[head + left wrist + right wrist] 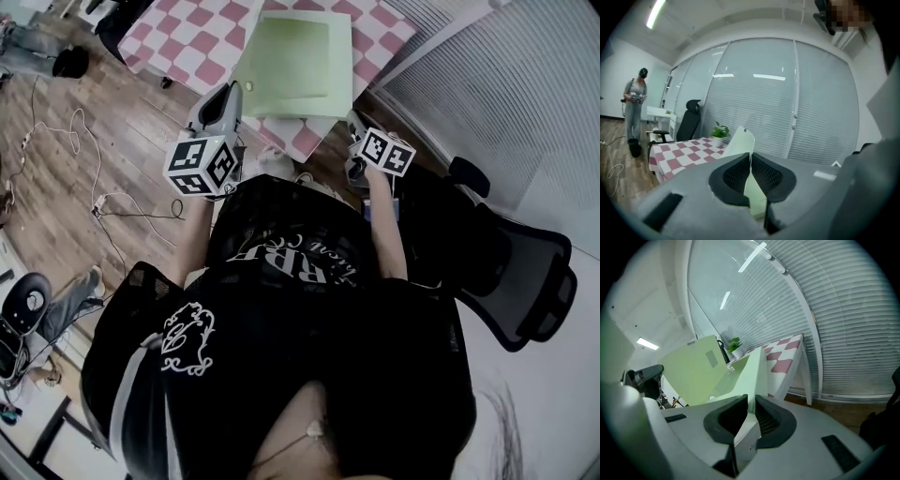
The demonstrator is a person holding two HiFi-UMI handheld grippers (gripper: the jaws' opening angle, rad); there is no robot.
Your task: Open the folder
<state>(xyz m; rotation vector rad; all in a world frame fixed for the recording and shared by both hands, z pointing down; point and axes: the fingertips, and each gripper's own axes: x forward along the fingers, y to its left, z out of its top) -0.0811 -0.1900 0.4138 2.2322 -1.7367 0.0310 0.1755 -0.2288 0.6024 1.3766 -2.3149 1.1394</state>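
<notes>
A light green folder point(295, 66) lies on the pink-and-white checked table point(187, 37). My left gripper point(231, 92) is at the folder's left edge, shut on the thin front cover point(742, 140), which stands up edge-on between its pads point(736, 176). My right gripper point(355, 122) is at the near right corner, shut on the folder's lower leaf point(752, 376). In the right gripper view the cover point(691, 373) is raised at an angle and the inside of the folder shows. The left gripper point(750, 161) and right gripper point(750, 411) both have their jaws closed on green sheet.
A black office chair point(525, 272) stands close on the right, against slatted blinds point(525, 84). Cables point(66, 131) trail over the wooden floor to the left. A potted plant point(719, 132) sits on the table's far end. A person point(635, 110) stands across the room by another chair point(689, 124).
</notes>
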